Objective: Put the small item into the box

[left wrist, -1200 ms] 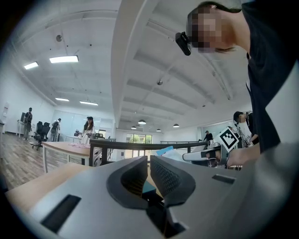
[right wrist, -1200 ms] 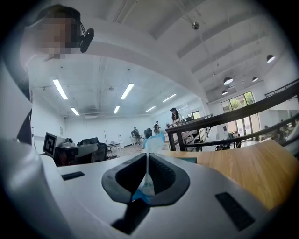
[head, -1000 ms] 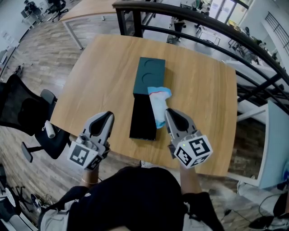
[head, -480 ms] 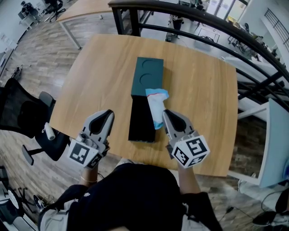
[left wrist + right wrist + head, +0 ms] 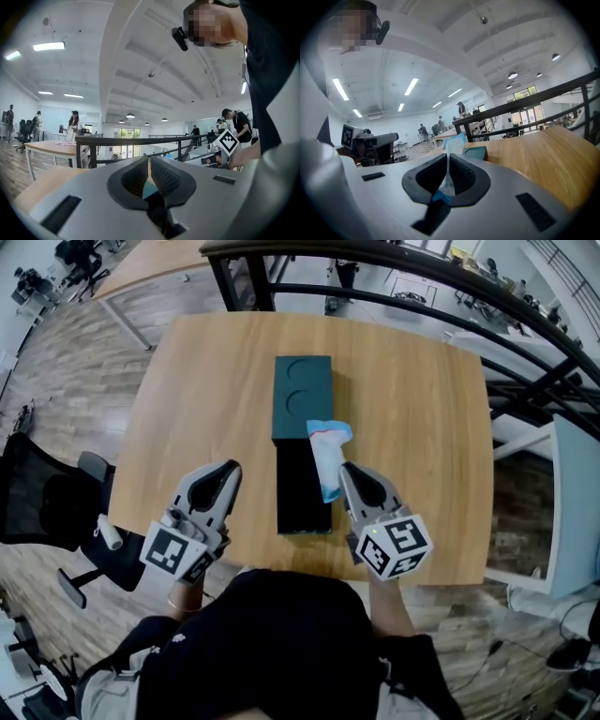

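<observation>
Right gripper view: my right gripper (image 5: 448, 161) has jaws pinched on small packet (image 5: 453, 144), white with blue ends, far end sticking out past tips. Head view: packet sits over right edge of open dark box (image 5: 302, 493); teal lid (image 5: 302, 395) just beyond it on table (image 5: 187, 381). My left gripper (image 5: 228, 470) has jaws together, nothing between them, left of box.
</observation>
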